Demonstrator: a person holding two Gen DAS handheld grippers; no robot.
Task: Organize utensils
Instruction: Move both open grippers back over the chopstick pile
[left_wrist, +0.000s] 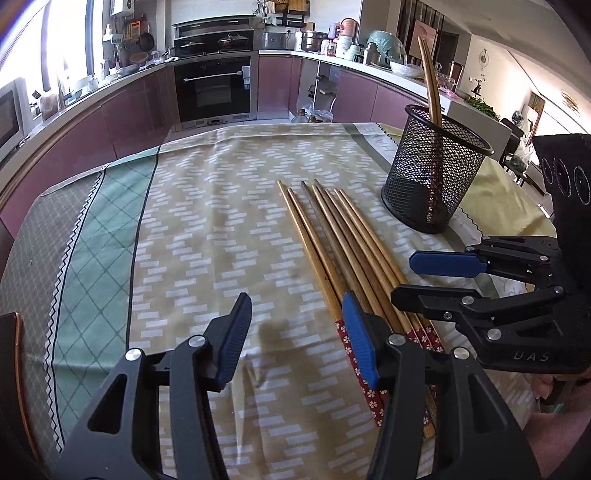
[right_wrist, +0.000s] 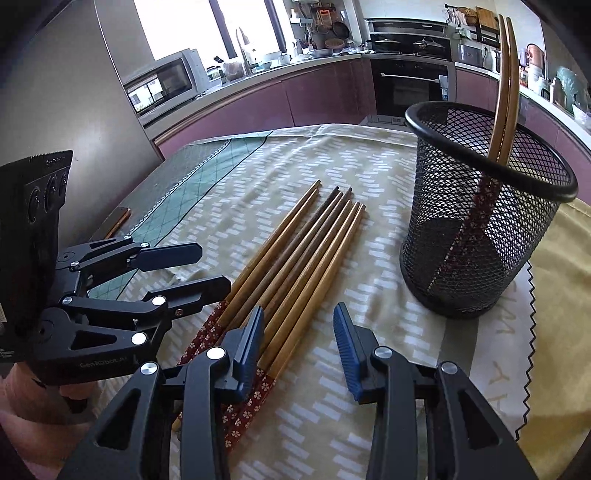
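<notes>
A: Both grippers hover low over the chopsticks (right_wrist: 295, 258) lying side by side on the counter (left_wrist: 207, 229), just beside the mesh holder (right_wrist: 480, 229).

B: And the fingers?

A: Left gripper (left_wrist: 295, 341) is released, nothing between its pads; its right finger sits over the patterned handles. Right gripper (right_wrist: 299, 349) is also released, its left finger above the outer sticks.

B: So how to pick well?

A: I'd straddle one pair near the patterned ends, clench squarely so the sticks don't scissor, then tilt them upright over the holder's rim.

B: Count?

A: I make it eight on the cloth, two already standing in the single holder.
</notes>
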